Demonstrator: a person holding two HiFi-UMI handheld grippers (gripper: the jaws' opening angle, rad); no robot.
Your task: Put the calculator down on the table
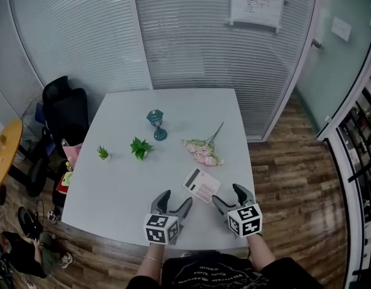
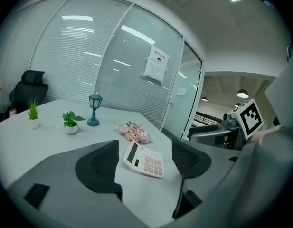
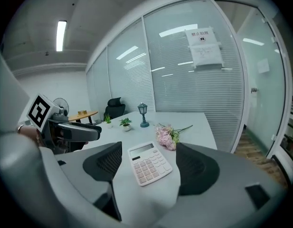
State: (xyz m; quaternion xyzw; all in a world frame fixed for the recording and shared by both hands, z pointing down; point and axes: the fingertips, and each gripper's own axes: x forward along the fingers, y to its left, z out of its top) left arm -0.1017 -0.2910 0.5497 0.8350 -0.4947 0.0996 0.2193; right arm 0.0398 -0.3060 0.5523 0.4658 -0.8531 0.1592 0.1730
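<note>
We see calculator (image 1: 202,185) flat on worktop (image 1: 173,107), five o'clock from centre. Left gripper (image 1: 177,197), right gripper (image 1: 227,193): fingers wide, empty. We judge it light, stiff, slick; take by long edges.

White calculator (image 1: 202,185), pink flowers (image 1: 202,154), teal lantern (image 1: 156,121)

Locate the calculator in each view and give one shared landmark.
Head view: calculator, lower centre.
Left gripper view: calculator, centre, below the middle.
Right gripper view: calculator, centre, below the middle.
Shared landmark: pink flowers, lying just beyond it in all three.
</note>
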